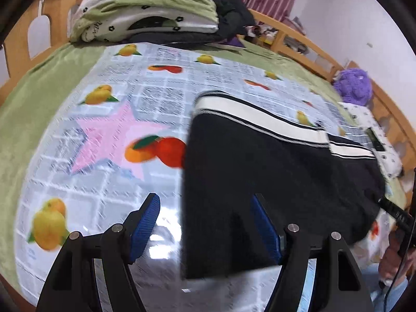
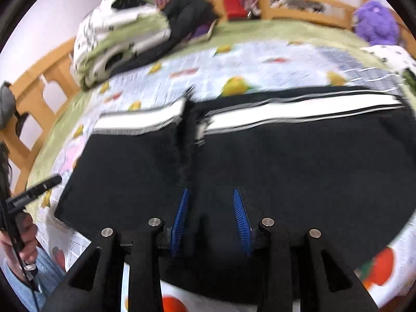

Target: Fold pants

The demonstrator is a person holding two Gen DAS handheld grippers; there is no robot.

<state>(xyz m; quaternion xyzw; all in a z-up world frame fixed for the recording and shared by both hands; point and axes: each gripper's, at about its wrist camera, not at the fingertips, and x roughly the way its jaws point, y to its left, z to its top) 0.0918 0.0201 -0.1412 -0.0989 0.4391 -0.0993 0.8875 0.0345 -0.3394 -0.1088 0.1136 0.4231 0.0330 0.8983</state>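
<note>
Black pants point(image 1: 260, 156) with white side stripes lie folded flat on a fruit-print cloth point(image 1: 117, 171) spread over the bed. My left gripper point(image 1: 205, 197) hangs open over the pants' left edge, one blue pad above the cloth, the other above the black fabric. In the right wrist view the pants point(image 2: 299, 156) fill the middle, with a raised crease point(image 2: 186, 140) running up from my right gripper point(image 2: 210, 191). Its blue pads stand apart just above the dark fabric and pinch nothing.
Stacked green and white bedding point(image 1: 145, 7) and dark clothes point(image 1: 234, 13) sit at the head of the bed. A wooden rail point(image 1: 306, 49) runs along the far side, with a purple plush toy point(image 1: 356, 83) and a dotted pillow point(image 1: 374, 135). A hand point(image 2: 23, 239) holds the other gripper.
</note>
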